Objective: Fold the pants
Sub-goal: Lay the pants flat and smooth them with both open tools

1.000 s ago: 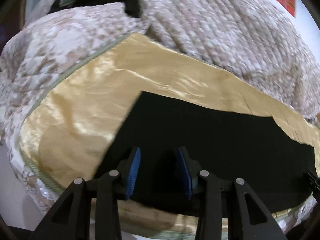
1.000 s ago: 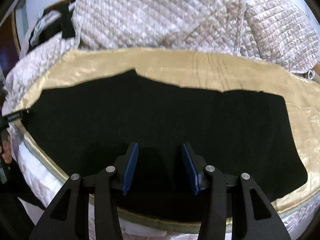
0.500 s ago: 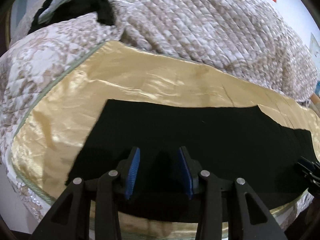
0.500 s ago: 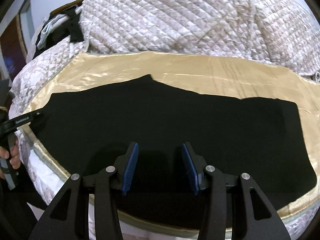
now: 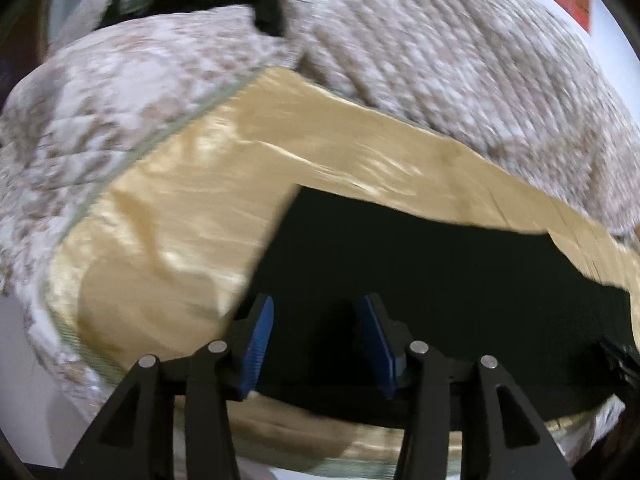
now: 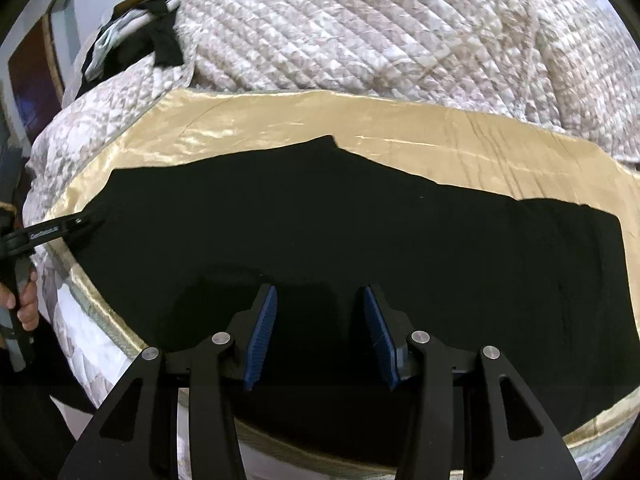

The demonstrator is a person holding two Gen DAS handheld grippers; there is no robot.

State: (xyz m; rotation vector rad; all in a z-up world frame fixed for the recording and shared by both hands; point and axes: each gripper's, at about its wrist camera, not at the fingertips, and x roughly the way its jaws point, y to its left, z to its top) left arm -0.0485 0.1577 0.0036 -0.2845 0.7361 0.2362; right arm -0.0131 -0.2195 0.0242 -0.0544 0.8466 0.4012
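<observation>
Black pants (image 6: 340, 232) lie flat along the front of a gold satin sheet (image 6: 440, 136) on a bed. In the left wrist view the pants (image 5: 440, 272) fill the lower right, with their left end just beyond my left gripper (image 5: 316, 340). The left gripper is open and empty, low over that end. My right gripper (image 6: 320, 336) is open and empty over the pants' near edge at the middle. The left gripper also shows at the far left of the right wrist view (image 6: 80, 224), at the pants' left end.
A quilted beige bedspread (image 6: 380, 28) is heaped behind the sheet. Dark and pale clothes (image 6: 132, 44) lie at the back left. The bed's front edge (image 6: 104, 320) drops off just below the grippers. A hand (image 6: 24, 304) holds the left gripper's handle.
The left wrist view has swung back to the left end of the pants and is blurred by motion. The right gripper has shifted slightly. Both stay open.
</observation>
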